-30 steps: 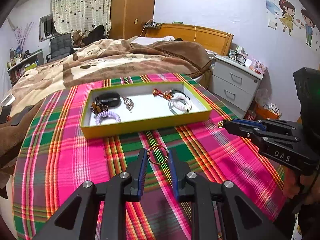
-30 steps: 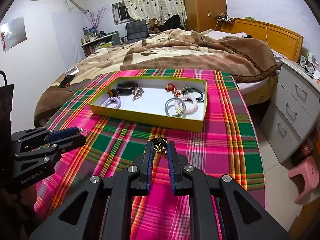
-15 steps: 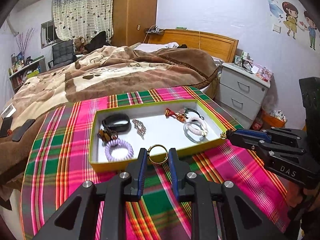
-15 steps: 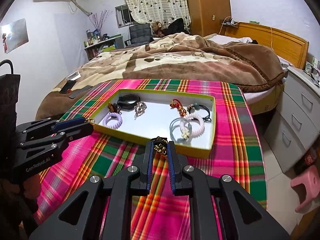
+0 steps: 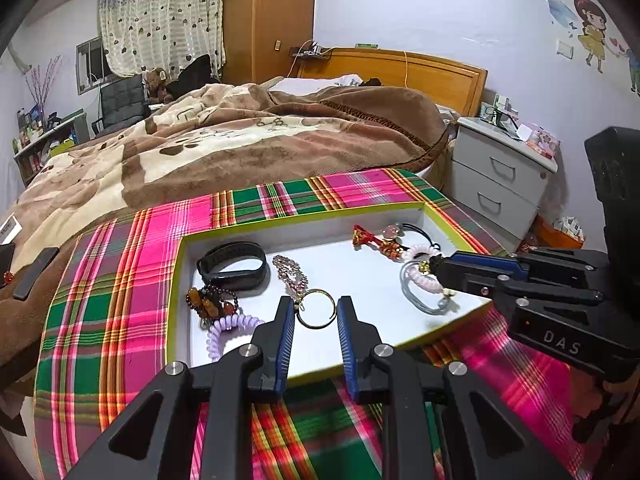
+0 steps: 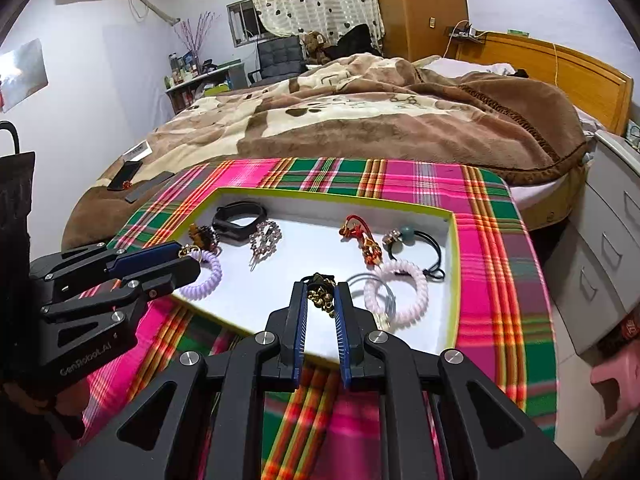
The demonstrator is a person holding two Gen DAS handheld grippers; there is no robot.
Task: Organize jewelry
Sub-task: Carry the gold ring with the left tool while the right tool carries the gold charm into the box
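A shallow yellow-green tray (image 5: pixel 174 280) with a white floor lies on the plaid cloth; it also shows in the right wrist view (image 6: pixel 454 264). My left gripper (image 5: pixel 316 314) is shut on a gold ring (image 5: pixel 316 313) and holds it over the tray's near edge. My right gripper (image 6: pixel 321 294) is shut on a gold and dark charm piece (image 6: pixel 321 294) above the tray's near side. In the tray lie a black band (image 5: pixel 233 266), a purple coil tie (image 5: pixel 224 330), a crystal piece (image 5: pixel 290 274), a pink coil tie (image 6: pixel 396 290) and a red charm (image 6: pixel 358 236).
The plaid cloth (image 5: pixel 100 280) covers a small table against a bed with a brown blanket (image 5: pixel 240 136). A grey bedside drawer unit (image 5: pixel 500 172) stands to the right. Dark flat items (image 6: pixel 128 170) lie on the blanket at the left. A pink stool (image 6: pixel 616 380) stands at the floor right.
Both grippers have moved forward from above the bare cloth to over the tray's near edge, still holding their pieces. The tray now looks closer and larger.
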